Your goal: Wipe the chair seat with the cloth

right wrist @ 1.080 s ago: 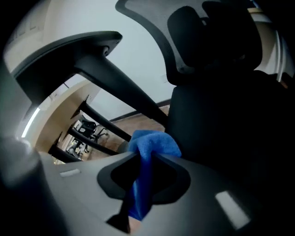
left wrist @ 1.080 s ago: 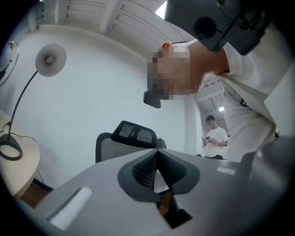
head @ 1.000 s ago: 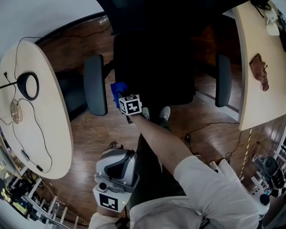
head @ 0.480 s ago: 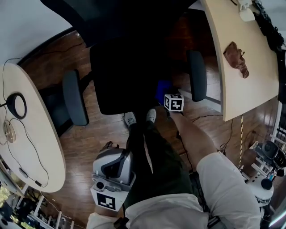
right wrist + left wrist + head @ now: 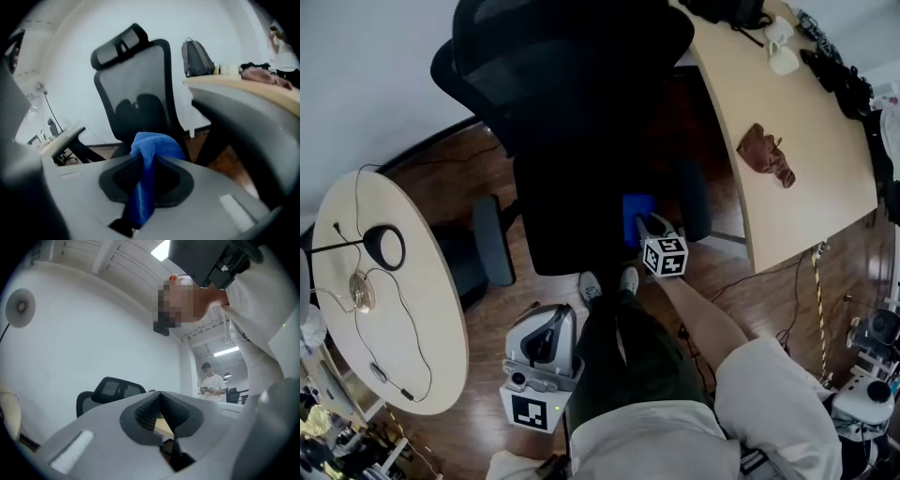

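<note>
The cloth point(image 5: 151, 149) is blue, soft and fuzzy, like towelling. The chair seat point(image 5: 572, 223) looks like black matt fabric; its backrest point(image 5: 140, 75) is see-through black mesh in a smooth plastic frame. The left hand-held gripper point(image 5: 159, 411) and the right hand-held gripper point(image 5: 144, 176) have smooth, matt grey plastic shells with ribbed black pads point(image 5: 123, 176). The floor point(image 5: 797, 300) is glossy dark wood. The bench point(image 5: 811, 122) is pale, smooth and matt.

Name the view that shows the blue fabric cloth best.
Right gripper view: the blue fabric cloth sits centre, clamped between the fingers of the right gripper. Head view: only a small blue patch by the black chair seat. Left gripper view: none of it.
</note>
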Demonstrator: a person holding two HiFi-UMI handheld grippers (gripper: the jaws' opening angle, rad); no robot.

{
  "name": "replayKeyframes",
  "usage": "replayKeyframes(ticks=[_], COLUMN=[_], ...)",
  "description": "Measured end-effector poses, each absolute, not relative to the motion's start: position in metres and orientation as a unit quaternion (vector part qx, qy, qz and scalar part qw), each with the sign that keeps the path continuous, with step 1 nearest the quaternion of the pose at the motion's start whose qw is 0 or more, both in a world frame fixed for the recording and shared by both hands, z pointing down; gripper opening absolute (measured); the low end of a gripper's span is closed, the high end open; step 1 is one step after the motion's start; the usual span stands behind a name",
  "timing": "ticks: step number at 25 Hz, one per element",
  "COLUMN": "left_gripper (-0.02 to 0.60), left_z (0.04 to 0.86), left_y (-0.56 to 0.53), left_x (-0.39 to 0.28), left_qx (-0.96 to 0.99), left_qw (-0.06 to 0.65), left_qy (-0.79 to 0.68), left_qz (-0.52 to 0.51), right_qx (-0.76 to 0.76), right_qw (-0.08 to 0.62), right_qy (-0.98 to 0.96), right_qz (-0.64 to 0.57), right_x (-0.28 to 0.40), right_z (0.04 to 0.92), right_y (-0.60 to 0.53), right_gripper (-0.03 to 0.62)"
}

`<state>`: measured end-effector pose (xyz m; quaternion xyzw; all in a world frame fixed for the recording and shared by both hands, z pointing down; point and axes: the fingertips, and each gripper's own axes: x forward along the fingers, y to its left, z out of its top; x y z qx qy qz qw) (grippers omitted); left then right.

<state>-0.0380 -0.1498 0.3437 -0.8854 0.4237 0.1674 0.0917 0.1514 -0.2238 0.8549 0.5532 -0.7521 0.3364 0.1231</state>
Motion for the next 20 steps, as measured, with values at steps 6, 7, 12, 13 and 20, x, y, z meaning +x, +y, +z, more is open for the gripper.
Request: replayKeyframes(ticks=[6, 7, 12, 13, 20], left_gripper=[0.114, 0.114, 0.110, 0.109, 0.110], left_z=[0.222, 0.197, 0.106, 0.091, 0.034], left_y=[-0.090, -0.078, -0.012, 0.001, 0.052], left_x=[0.014, 0.019, 0.047, 0.057, 0.097], left_qx=[-0.873, -0.871, -0.859, -0.859, -0.866], left_qw=[0.209, 0.210, 0.200, 0.215, 0.280], left_qy=[0.416, 0.420, 0.447, 0.440, 0.385], left_qz=[0.147, 0.146, 0.152, 0.149, 0.151], right_qx=[0.484, 0.470, 0.404, 0.401, 0.404], right_qw=[-0.101, -0.142, -0.137, -0.141, -0.197], right_qy=[-0.866, -0.871, -0.890, -0.886, -0.857], right_qz=[0.080, 0.020, -0.159, -0.185, -0.252], right_x=[0.142, 0.146, 0.171, 0.181, 0.218], right_z=[0.434, 0.358, 0.153, 0.127, 0.046], right_y=[-0.200, -0.169, 0.002, 0.025, 0.097], right_gripper=[0.064, 0.066, 0.066, 0.067, 0.069])
